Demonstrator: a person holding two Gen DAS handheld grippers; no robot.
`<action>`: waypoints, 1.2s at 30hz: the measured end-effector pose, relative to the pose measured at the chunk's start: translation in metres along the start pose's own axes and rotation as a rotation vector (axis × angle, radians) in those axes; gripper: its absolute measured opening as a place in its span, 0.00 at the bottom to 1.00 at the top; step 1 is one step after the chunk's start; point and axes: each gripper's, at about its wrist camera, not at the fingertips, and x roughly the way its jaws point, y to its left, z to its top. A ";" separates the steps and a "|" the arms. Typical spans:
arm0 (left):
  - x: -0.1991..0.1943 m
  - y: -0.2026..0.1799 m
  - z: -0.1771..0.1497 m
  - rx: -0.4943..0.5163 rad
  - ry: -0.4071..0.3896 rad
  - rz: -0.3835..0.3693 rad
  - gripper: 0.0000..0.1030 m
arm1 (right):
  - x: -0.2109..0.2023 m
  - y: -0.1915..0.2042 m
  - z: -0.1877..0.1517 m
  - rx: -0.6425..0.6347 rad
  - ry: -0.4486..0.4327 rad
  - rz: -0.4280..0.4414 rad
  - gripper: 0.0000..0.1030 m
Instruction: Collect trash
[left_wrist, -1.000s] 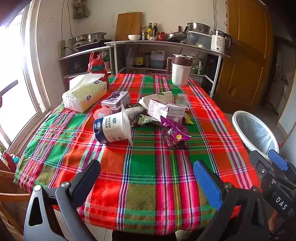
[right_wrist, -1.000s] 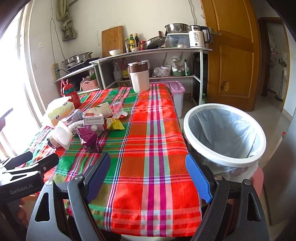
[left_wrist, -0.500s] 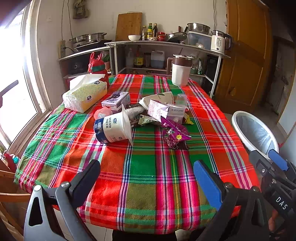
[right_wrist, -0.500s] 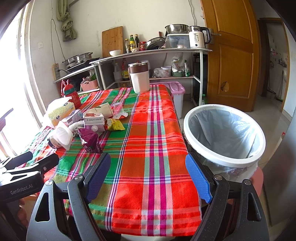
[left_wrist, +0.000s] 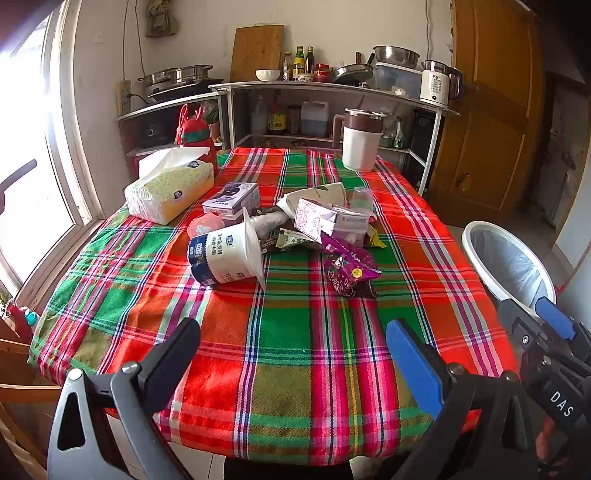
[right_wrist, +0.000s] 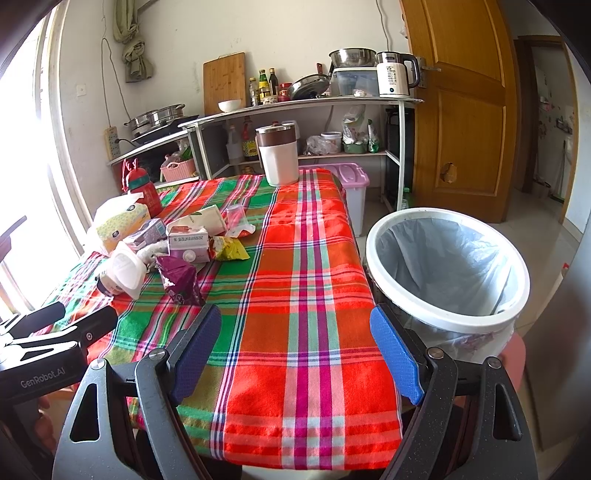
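Two grippers hang wide apart and empty at the near edge of the plaid table (left_wrist: 295, 350): your left gripper (left_wrist: 291, 354) and right gripper (right_wrist: 295, 350). Mid-table lies the trash heap, with a tipped yogurt cup (left_wrist: 225, 254) and a purple snack wrapper (left_wrist: 347, 266) nearest you. The lined bin (right_wrist: 443, 314) stands just beside the table's right edge. Expect both pieces to be light; the wrapper likely crumples and slides, so pinch its bunched middle, and take the cup across its thin, crushable wall.
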 end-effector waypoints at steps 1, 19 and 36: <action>0.000 0.000 0.000 0.001 0.000 -0.001 0.99 | 0.000 0.000 0.000 0.000 0.000 0.000 0.81; 0.017 0.031 0.004 -0.032 0.027 0.000 0.99 | 0.020 0.011 0.003 -0.019 0.029 0.011 0.81; 0.044 0.116 0.018 -0.202 0.068 -0.091 0.99 | 0.084 0.077 0.026 -0.129 0.099 0.241 0.81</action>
